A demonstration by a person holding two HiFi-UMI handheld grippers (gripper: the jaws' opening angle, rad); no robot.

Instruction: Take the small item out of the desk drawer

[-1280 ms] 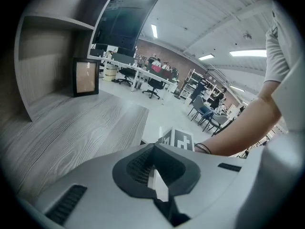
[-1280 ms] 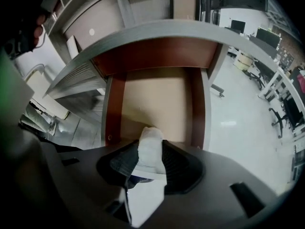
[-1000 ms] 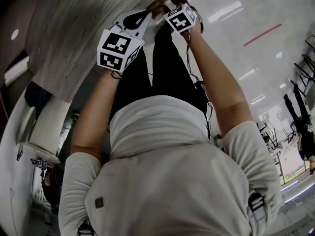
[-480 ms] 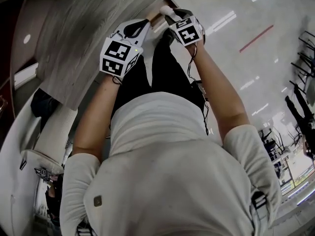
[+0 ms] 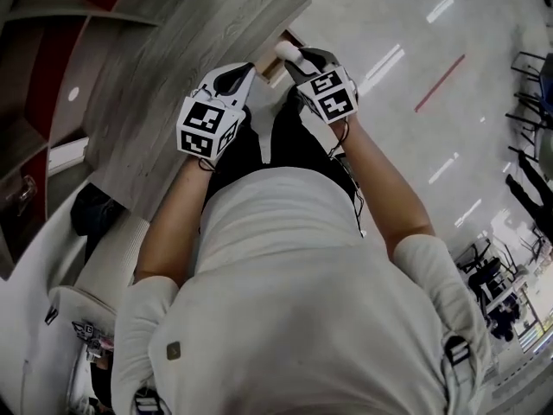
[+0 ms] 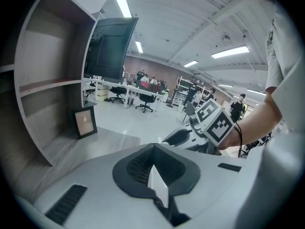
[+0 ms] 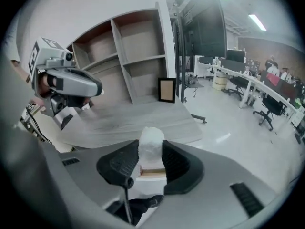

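Head view: both tongs are held out ahead of the person's body, just off the long edge of the grey wood bench [image 5: 155, 85]. The left tongs [image 5: 244, 74] lie nearest that edge. The right tongs [image 5: 296, 57] are beside them on the side away from the bench, with the small white item [image 5: 286, 51] at their tip.

Left gripper view: the left tongs' pads meet at their tips with nothing between them. A picture frame [image 6: 85, 122] stands at the far end of the bench, by the shelf unit [image 6: 47, 80].

Right gripper view: the right tongs are clamped on the small white item, both pads pressing its sides. It is held just off the bench's near edge.
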